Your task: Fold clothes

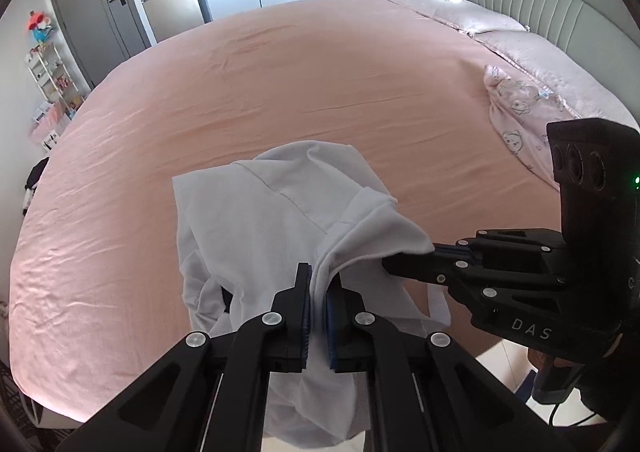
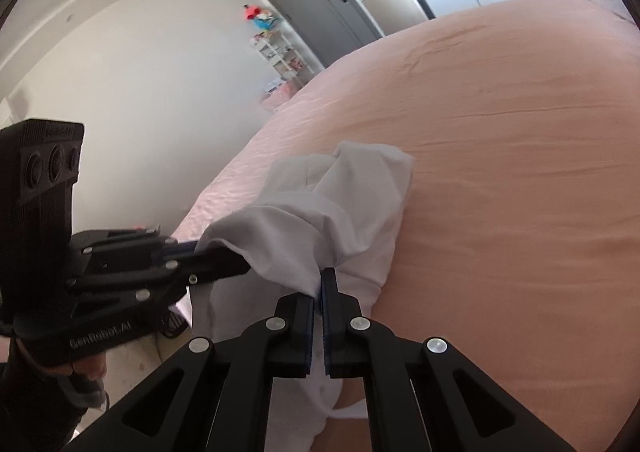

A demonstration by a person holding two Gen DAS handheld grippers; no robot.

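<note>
Both grippers pinching one white garment at the bed's near edge

I am clamping the left gripper (image 1: 318, 294) on a bunched edge of the white garment (image 1: 256, 220) at lower centre of the left view, while the right gripper (image 2: 321, 292) is nipping another edge just beside it — both closed on cloth. The garment is hanging crumpled, part lifted, part draping onto the pink bedsheet (image 1: 320, 84) and over its near side. I am judging this as mid-handling: either spreading it flat or carrying a fold across — the frames are not settling which. Farther up, pillows (image 1: 500, 36) are lying at upper right.
</note>
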